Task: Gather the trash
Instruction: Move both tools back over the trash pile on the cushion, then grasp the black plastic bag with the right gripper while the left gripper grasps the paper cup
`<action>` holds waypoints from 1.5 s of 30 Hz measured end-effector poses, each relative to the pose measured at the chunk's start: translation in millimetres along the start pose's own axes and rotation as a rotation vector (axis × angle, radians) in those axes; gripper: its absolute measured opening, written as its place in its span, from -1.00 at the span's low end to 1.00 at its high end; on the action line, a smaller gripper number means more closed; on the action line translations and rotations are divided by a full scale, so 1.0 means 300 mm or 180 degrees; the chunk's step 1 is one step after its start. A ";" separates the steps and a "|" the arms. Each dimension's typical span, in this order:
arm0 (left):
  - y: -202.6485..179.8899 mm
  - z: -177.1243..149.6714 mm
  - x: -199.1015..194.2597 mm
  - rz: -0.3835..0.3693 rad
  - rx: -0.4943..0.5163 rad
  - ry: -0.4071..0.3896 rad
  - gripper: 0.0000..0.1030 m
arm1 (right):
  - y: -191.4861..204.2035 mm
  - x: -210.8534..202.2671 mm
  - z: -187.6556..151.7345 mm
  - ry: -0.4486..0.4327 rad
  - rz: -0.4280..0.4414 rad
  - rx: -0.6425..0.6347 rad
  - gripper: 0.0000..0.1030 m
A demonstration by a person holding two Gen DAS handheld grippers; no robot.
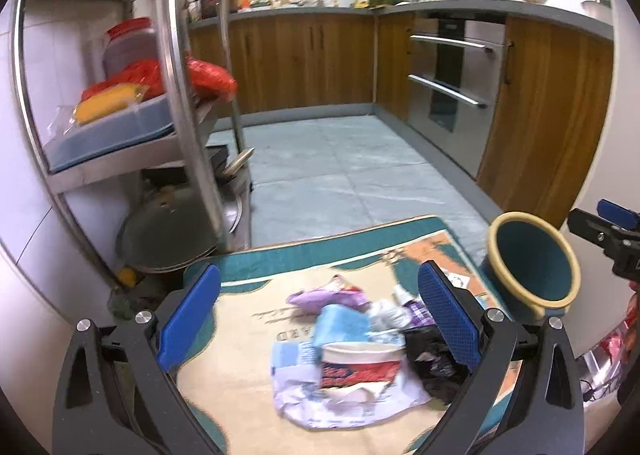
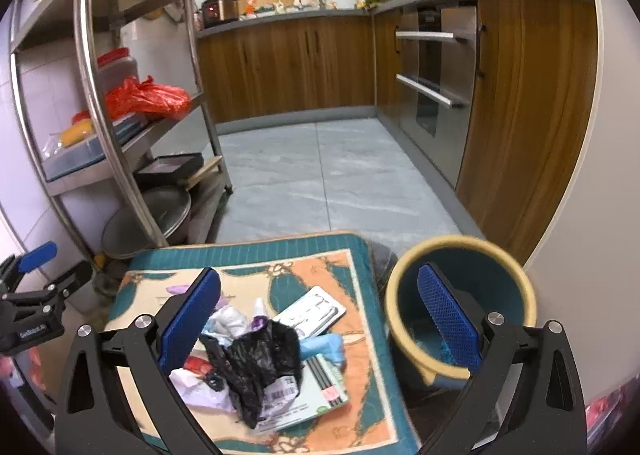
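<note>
Both grippers hang with jaws spread wide and empty: the left gripper [image 1: 318,319] above the blurred trash heap [image 1: 352,351] on the teal-bordered patterned mat [image 2: 248,255], the right gripper [image 2: 320,319] straddling the mat's right edge. A crumpled black plastic bag [image 2: 260,359] hides part of the heap. Off that edge stands a teal bin with a cream rim [image 2: 460,247], its base cut off behind the right finger.
</note>
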State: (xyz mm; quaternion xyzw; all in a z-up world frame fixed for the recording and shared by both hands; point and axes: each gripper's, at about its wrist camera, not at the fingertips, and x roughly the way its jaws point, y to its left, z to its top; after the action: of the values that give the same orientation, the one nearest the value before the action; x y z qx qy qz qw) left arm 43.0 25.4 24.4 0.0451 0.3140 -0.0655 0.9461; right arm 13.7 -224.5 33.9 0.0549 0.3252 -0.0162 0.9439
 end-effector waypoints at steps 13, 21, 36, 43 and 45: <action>0.184 -0.115 0.165 0.0399 -0.0260 0.0597 0.89 | 0.124 0.129 -0.015 0.0453 0.0115 -0.0114 0.89; 0.080 -0.188 0.273 0.0009 -0.0077 0.0945 0.88 | 0.113 0.221 -0.018 0.0713 0.0140 0.0000 0.84; -0.107 -0.308 0.384 -0.0251 0.0412 0.1392 0.61 | 0.142 0.353 -0.176 0.1563 0.0355 0.0139 0.27; -0.102 -0.331 0.419 -0.0243 0.0398 0.1532 0.43 | 0.205 0.368 -0.224 0.1736 0.0416 -0.0192 0.05; -0.095 -0.332 0.427 -0.0288 0.0354 0.1571 0.13 | 0.209 0.381 -0.237 0.1816 0.0369 -0.0279 -0.15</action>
State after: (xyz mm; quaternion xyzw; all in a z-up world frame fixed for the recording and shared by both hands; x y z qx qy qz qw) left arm 81.7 -2.5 -133.1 0.0977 0.5330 -0.1119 0.8330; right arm 64.5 -153.5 -86.3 0.0349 0.5741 0.0679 0.8152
